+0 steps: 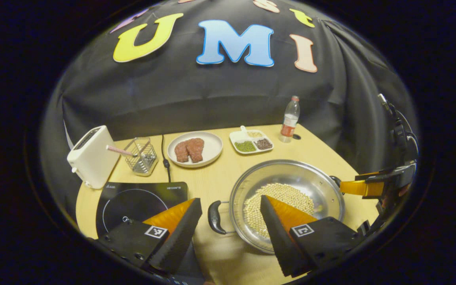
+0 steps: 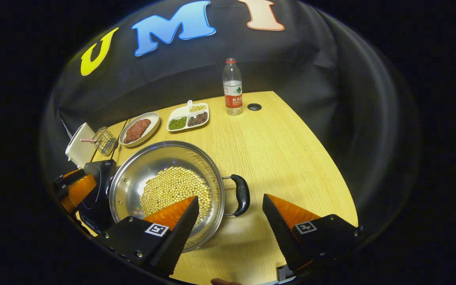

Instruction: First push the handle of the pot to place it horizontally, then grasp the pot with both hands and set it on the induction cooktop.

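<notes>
A steel pot holding soybeans rests on the wooden table, to the right of the black induction cooktop. In the left gripper view, my left gripper is open, and the pot's near black handle lies between its fingers without being pressed. The right gripper shows at the pot's far side. In the right gripper view, my right gripper is open astride the other black handle of the pot. The left gripper hovers over the cooktop.
At the back stand a white toaster, a wire basket, a plate of meat, a divided dish of beans and a water bottle. A black cable runs to the cooktop. The table edge is close to both grippers.
</notes>
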The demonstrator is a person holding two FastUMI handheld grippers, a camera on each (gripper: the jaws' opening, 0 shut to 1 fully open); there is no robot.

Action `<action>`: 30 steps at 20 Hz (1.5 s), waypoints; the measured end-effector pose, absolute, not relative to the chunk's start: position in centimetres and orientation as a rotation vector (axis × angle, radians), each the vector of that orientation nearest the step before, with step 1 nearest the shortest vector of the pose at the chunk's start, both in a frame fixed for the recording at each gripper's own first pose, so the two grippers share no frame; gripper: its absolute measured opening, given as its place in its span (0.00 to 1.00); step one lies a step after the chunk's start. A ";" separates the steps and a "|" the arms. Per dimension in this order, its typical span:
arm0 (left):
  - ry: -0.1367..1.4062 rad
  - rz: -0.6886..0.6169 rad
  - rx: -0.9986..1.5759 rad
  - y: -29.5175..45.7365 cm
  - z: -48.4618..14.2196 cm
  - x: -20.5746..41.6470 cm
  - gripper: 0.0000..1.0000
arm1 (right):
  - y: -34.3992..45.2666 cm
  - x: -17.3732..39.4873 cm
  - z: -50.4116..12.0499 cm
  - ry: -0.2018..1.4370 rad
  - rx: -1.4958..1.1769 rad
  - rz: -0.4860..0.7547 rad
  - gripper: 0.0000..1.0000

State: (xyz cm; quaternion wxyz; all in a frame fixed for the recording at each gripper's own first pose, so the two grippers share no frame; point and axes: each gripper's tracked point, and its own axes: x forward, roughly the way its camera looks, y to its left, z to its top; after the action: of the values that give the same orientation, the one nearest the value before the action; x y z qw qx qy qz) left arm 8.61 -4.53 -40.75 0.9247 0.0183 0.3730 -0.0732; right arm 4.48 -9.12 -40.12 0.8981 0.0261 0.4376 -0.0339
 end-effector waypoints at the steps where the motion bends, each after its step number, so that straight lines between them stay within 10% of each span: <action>1: 0.781 -0.145 0.037 -4.2 -41.7 8.7 0.98 | -9.1 4.9 -40.5 0.911 0.052 -0.071 1.00; 14: 0.931 -0.102 0.027 -3.2 -50.2 9.8 0.96 | -9.2 7.4 -46.1 0.999 -0.002 -0.076 0.99; 18: 0.940 -0.121 0.031 -4.0 -50.8 10.1 0.80 | -9.1 7.7 -47.4 1.018 -0.015 -0.084 0.96; 30: 0.941 -0.112 0.057 -3.7 -50.4 10.4 0.64 | -9.2 7.2 -47.9 1.070 0.060 -0.078 0.57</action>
State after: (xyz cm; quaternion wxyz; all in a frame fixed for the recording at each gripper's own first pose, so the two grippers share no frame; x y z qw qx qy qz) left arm 10.42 -3.67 -50.45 0.8894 0.0276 0.4532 -0.0538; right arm 7.18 -9.18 -47.90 0.8591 0.0284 0.5096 -0.0373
